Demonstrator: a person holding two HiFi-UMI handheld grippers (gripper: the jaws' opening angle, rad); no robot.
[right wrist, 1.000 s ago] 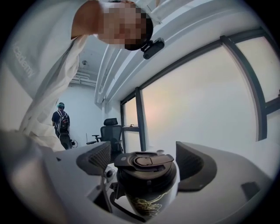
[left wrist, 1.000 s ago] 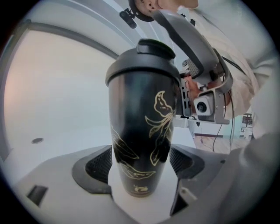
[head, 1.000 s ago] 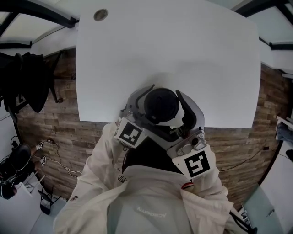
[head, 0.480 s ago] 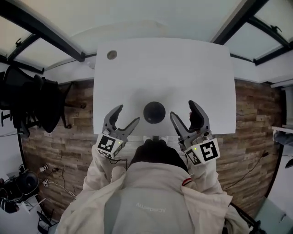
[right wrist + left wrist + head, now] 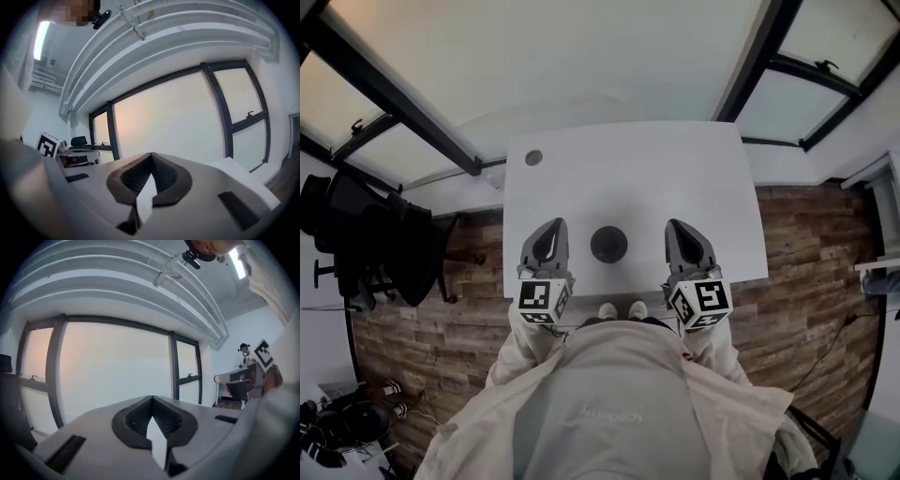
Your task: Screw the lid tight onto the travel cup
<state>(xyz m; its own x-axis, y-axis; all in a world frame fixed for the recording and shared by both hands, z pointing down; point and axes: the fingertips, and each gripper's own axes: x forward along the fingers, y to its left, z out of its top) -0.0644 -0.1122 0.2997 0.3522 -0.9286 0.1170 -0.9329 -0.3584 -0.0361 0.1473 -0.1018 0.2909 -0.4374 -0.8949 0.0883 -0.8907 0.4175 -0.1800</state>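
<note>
Nearest stands the person in a pale jacket point(image 5: 609, 412), both arms raised, white shoes point(image 5: 619, 309) just showing at the table's near edge. The left gripper point(image 5: 549, 228) and right gripper point(image 5: 682, 228) are held side by side, pointing away from the body. Each gripper's own view shows its jaws clenched, pad against pad with nothing between them, having just closed. Those two views look level across the room at tall dark-framed windows point(image 5: 112, 371) and show nothing of the table.

Only the head view shows the travel cup point(image 5: 608, 244). It stands upright on the white table point(image 5: 675, 178), towards the near edge, its dark round top facing up. From above it sits between the two grippers, well clear of both sets of fingers and touched by neither. Nothing stands between it and them.

Farther along the tabletop a small round grommet point(image 5: 533, 157) sits in the far left corner. Off to the left, on the wooden floor point(image 5: 806, 281), a black office chair point(image 5: 394, 248) stands draped in something dark.
</note>
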